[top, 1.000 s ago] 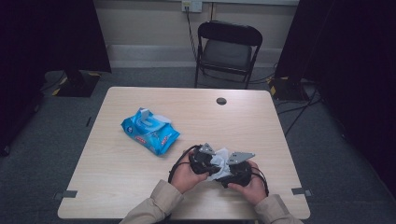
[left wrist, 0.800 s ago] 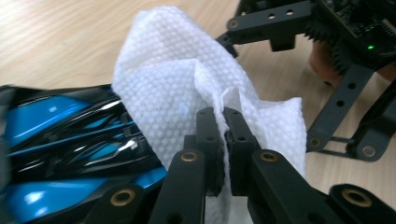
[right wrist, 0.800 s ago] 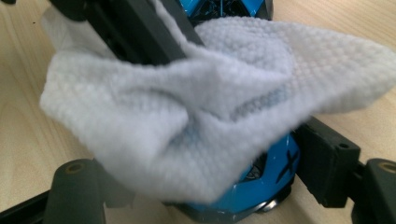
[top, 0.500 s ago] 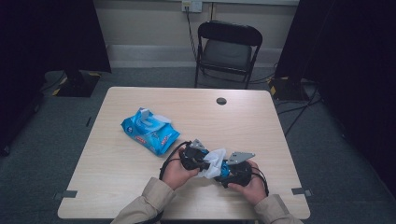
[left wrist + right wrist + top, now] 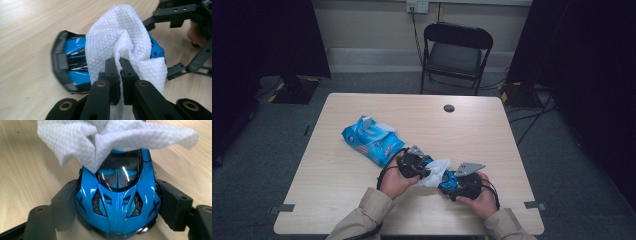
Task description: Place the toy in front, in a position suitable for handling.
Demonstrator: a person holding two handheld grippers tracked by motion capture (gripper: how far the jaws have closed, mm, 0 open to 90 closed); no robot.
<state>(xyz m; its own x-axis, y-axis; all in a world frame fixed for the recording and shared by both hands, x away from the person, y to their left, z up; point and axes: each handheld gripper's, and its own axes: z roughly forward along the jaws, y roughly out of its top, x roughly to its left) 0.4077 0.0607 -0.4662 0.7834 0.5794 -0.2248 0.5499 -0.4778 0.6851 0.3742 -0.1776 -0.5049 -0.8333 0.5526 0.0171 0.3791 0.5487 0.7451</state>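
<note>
**Wipe drawn leftward along the toy car**

At the left of the table (image 5: 492, 125) lay the blue pack of wipes (image 5: 372, 140), its flap open and a sheet poking out, near the hands but not touching them. Beside it, the left gripper (image 5: 424, 172) had its jaws pressed together on a white wipe (image 5: 120, 47), pinching a fold of it. Compared with a second earlier, this gripper had slid to the left, toward the pack, and the wipe had stretched out between the two hands. To its right sat the blue toy car (image 5: 117, 195), low over the near part of the table, with the wipe draped over its roof. The right gripper (image 5: 117, 220) clamped the car's sides between widely set jaws and had not shifted. The stroke probably meant cleaning was well underway, with more passes likely needed.
</note>
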